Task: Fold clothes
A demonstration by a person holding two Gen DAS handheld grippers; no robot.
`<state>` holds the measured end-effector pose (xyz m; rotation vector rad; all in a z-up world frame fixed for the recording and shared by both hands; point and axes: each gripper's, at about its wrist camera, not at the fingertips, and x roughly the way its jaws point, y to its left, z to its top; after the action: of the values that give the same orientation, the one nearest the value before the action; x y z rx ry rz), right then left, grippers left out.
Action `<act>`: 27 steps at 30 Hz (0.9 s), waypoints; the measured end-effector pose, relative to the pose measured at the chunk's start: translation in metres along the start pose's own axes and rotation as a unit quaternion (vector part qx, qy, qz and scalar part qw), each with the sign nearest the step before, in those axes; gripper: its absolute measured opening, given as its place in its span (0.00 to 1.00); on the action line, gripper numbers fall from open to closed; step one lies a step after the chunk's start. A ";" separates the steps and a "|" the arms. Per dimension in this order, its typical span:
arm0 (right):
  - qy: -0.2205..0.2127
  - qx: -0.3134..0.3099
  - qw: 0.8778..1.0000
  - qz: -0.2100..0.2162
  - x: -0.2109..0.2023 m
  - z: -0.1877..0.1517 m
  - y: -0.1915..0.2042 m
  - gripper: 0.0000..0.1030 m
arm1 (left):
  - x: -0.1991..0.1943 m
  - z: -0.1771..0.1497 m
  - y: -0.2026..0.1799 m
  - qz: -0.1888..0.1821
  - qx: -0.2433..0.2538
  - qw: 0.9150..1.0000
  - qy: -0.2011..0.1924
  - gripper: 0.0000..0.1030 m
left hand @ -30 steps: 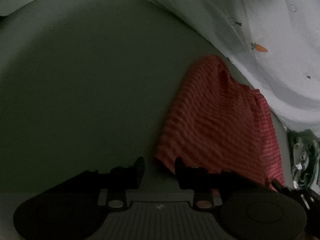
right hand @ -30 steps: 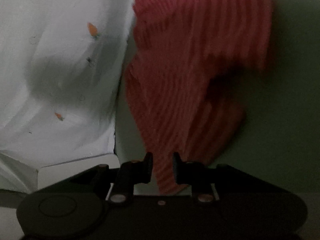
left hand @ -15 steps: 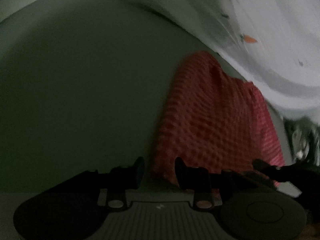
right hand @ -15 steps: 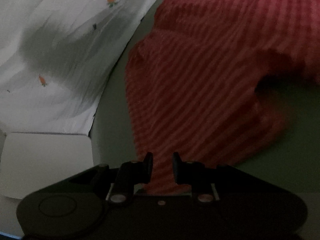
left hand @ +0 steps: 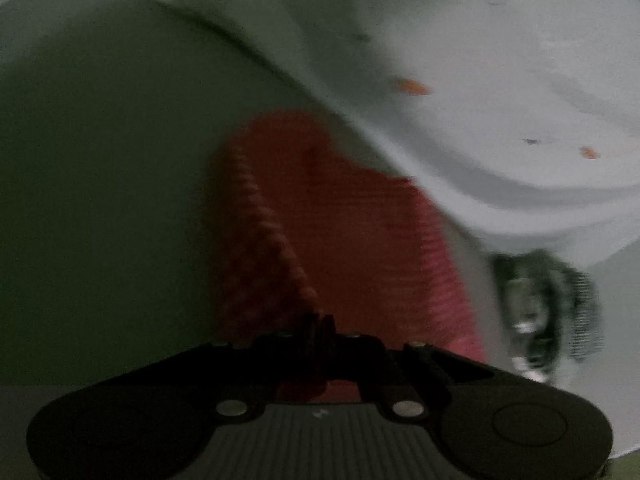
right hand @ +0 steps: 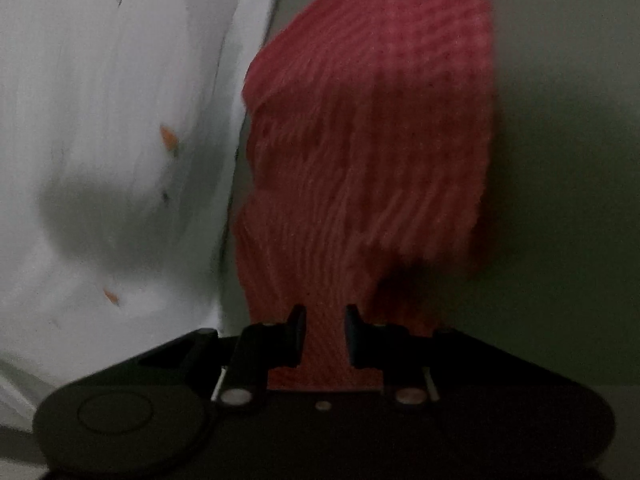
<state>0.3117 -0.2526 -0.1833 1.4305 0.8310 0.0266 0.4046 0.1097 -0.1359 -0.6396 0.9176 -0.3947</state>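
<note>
A red striped garment (left hand: 340, 224) lies on the grey-green surface (left hand: 100, 180). My left gripper (left hand: 318, 322) is shut on its near edge, which rises in a raised fold toward the fingers. In the right wrist view the same red garment (right hand: 372, 152) stretches away from my right gripper (right hand: 323, 320). The right jaws stand a little apart with the cloth between them, and the cloth looks lifted and draped from them.
A white cloth with small orange carrot prints (left hand: 480, 80) lies beside the red garment; it also shows in the right wrist view (right hand: 112, 140). A dark patterned item (left hand: 548, 312) sits at the right in the left wrist view.
My left gripper has shut on the red garment's edge and lifted it into a fold. The right gripper has shifted with the cloth, which now hangs straighter.
</note>
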 end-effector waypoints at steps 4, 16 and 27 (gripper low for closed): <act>-0.009 0.026 0.999 0.024 -0.028 0.035 -0.008 0.22 | 0.034 -0.005 -0.064 -0.070 0.016 0.997 0.015 0.02; 0.020 0.021 0.999 0.034 -0.053 0.138 -0.023 0.22 | 0.107 -0.050 -0.107 -0.054 -0.024 0.997 0.051 0.30; 0.137 -0.062 0.989 -0.013 0.036 0.164 -0.005 0.27 | 0.062 -0.080 -0.029 0.106 -0.169 0.980 -0.015 0.31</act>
<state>0.4202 -0.3763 -0.2193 1.3148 1.0541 0.2559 0.3714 0.0250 -0.1900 -0.8455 1.0226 -0.0371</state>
